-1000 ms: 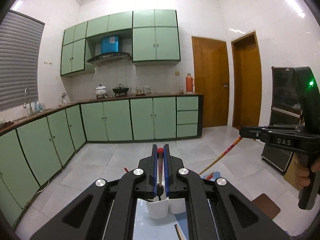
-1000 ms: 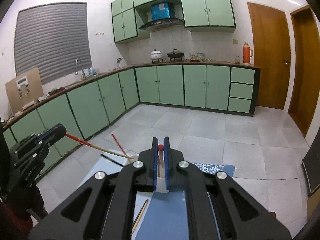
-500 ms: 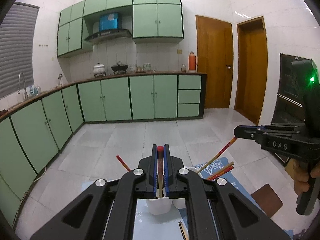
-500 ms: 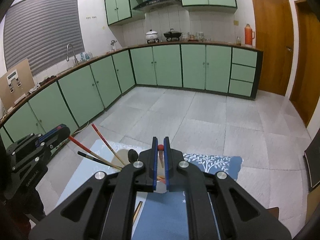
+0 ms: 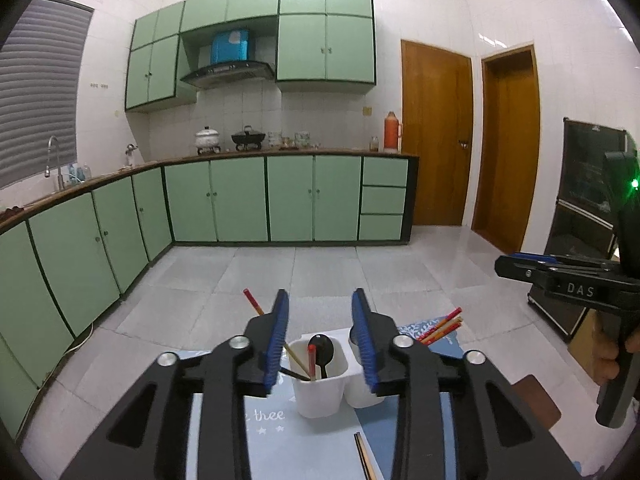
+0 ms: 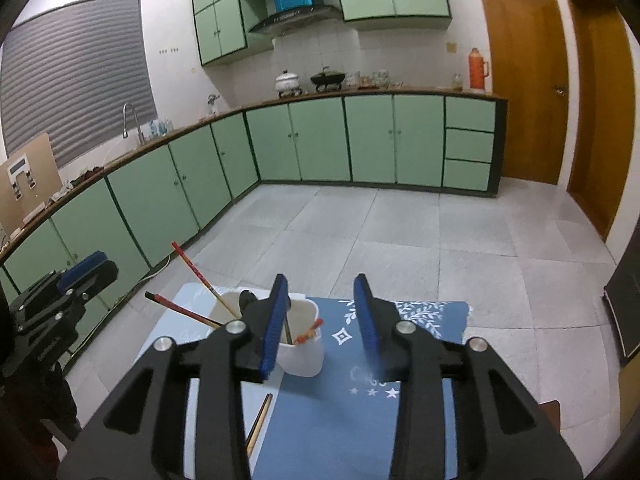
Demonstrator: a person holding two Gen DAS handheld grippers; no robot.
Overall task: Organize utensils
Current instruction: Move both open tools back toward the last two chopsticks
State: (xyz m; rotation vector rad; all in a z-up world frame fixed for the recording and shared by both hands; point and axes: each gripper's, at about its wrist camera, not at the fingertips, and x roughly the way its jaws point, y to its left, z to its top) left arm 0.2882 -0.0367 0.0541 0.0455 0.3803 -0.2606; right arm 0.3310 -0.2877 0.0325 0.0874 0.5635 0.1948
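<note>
Holder: a white two-compartment utensil holder point(image 5: 320, 384) stands upright on a blue patterned mat point(image 6: 360, 412) on the tabletop, seen between the fingers in the left wrist view.
Left compartment: a black spoon point(image 5: 322, 350) stands bowl-up beside a red-tipped chopstick point(image 5: 311, 360); another red chopstick point(image 5: 253, 302) leans out to the left.
Right compartment: a bundle of red and yellow chopsticks point(image 5: 442, 325) leans out to the right, its lower part hidden behind the right finger.
Loose pieces: a pair of chopsticks point(image 5: 365, 456) lies flat on the mat just in front of the holder.
Left gripper point(image 5: 320, 340): its blue-padded fingers stand wide apart with nothing between them, just in front of the holder.
Right gripper point(image 6: 322, 320): its fingers are likewise spread and empty, beside the holder's right compartment point(image 6: 301, 344).
Change, left: half a second ago these fingers were pressed together on a red-tipped utensil above the holder; they have since parted, and that utensil now stands inside the left compartment.
Change, right: these fingers were also clamped on a red-tipped stick; they are now apart, and the stick rests in the right compartment.
</note>
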